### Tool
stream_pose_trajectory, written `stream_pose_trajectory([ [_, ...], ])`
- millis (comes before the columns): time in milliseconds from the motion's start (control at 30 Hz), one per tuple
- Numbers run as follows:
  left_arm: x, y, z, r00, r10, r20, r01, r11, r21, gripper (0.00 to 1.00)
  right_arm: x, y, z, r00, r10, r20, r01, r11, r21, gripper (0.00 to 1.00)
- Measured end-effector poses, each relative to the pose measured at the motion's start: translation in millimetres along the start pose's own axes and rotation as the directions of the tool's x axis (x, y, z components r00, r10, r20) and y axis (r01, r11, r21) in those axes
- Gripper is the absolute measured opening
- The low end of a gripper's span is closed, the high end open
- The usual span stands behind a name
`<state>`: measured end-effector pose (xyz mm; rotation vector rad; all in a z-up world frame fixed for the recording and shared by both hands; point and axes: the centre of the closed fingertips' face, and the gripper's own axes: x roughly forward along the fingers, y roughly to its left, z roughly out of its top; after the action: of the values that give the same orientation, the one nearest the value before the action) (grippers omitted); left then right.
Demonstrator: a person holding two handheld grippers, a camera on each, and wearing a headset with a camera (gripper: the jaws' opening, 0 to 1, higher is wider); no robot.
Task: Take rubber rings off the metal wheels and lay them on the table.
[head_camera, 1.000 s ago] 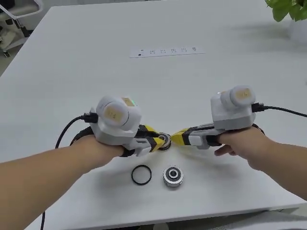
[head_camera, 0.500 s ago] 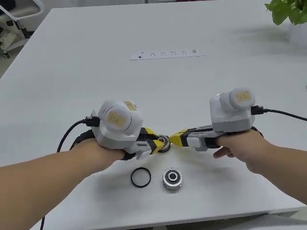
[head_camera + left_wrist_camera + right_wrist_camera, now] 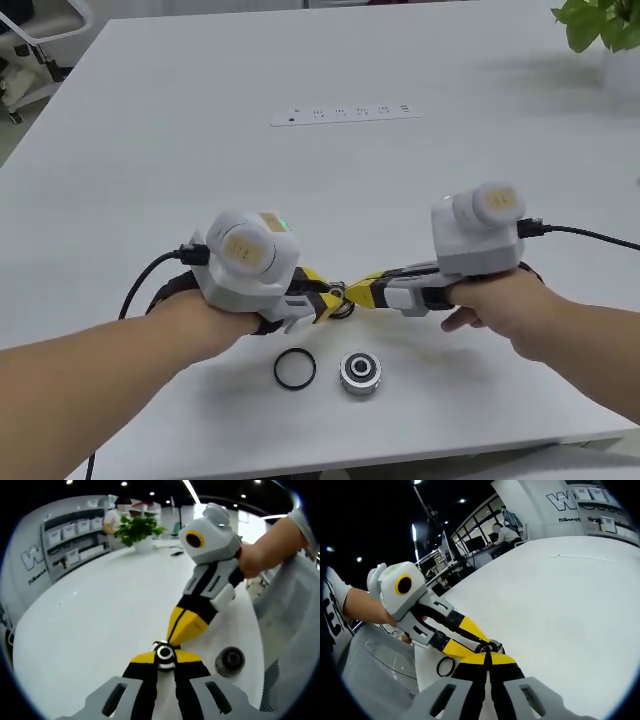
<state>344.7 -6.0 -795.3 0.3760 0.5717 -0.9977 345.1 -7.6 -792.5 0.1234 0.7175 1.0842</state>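
Metal wheel (image 3: pixel 164 652) is clamped in the left gripper (image 3: pixel 328 298) jaws, over the front part of the tabletop (image 3: pixel 200 130). Right gripper (image 3: pixel 358 292) meets it from the opposite side, tip to tip. Its jaws are pressed together right at the wheel's rim. Can't tell whether they have any rubber caught, too small to see. Loose rubber ring (image 3: pixel 294 369) lies flat on the tabletop, just nearer the person than the jaw tips. Second wheel (image 3: pixel 360 370) sits just beside the ring on its right, not touching. One hand wraps each gripper body. Farther out: white power strip (image 3: pixel 345 109) mid-tabletop, green plant (image 3: pixel 598 20) at the far right corner.
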Motion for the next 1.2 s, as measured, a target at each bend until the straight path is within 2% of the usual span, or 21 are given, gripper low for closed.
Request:
stream_pose_trajectory([
  [133,0.2,-0.6,-0.1,1.0000,0.001,0.003,-0.001,1.000,0.001,0.12,1.8,5.3,1.7,0.9997,0.023,0.008,-0.023,1.000,0.000,0.00],
  [167,0.1,-0.9,-0.2,1.0000,0.001,0.003,-0.001,1.000,0.001,0.12,2.6,15.1,8.0,0.9961,0.078,0.041,-0.078,0.997,0.000,0.00],
  [200,0.2,-1.1,-0.4,1.0000,0.002,0.004,-0.002,1.000,0.000,0.12,1.9,17.7,9.7,0.9952,0.086,0.047,-0.088,0.996,0.030,0.00],
  [267,0.3,-1.2,-0.5,1.0000,0.004,0.007,-0.004,1.000,-0.002,0.12,3.1,15.8,9.4,0.9977,0.061,0.029,-0.061,0.998,-0.018,0.00],
  [367,-0.1,-1.4,-0.1,0.9999,0.004,0.011,-0.004,1.000,-0.005,0.12,3.8,11.8,7.1,0.9976,0.060,0.033,-0.060,0.998,0.006,0.00],
  [667,-0.2,-2.0,0.5,0.9998,0.009,0.016,-0.009,1.000,0.016,0.13,0.3,1.3,-0.9,0.9999,0.012,0.010,-0.012,1.000,0.001,0.00],
  [1000,-0.6,-2.5,1.3,0.9999,-0.001,0.016,0.001,1.000,0.012,0.14,0.0,1.7,-1.3,1.0000,0.008,0.006,-0.008,1.000,0.007,0.00],
  [1200,-5.9,-7.4,2.1,0.9994,-0.029,0.021,0.029,0.999,0.024,0.23,-0.6,3.5,1.8,0.9997,0.018,0.016,-0.018,1.000,0.016,0.00],
])
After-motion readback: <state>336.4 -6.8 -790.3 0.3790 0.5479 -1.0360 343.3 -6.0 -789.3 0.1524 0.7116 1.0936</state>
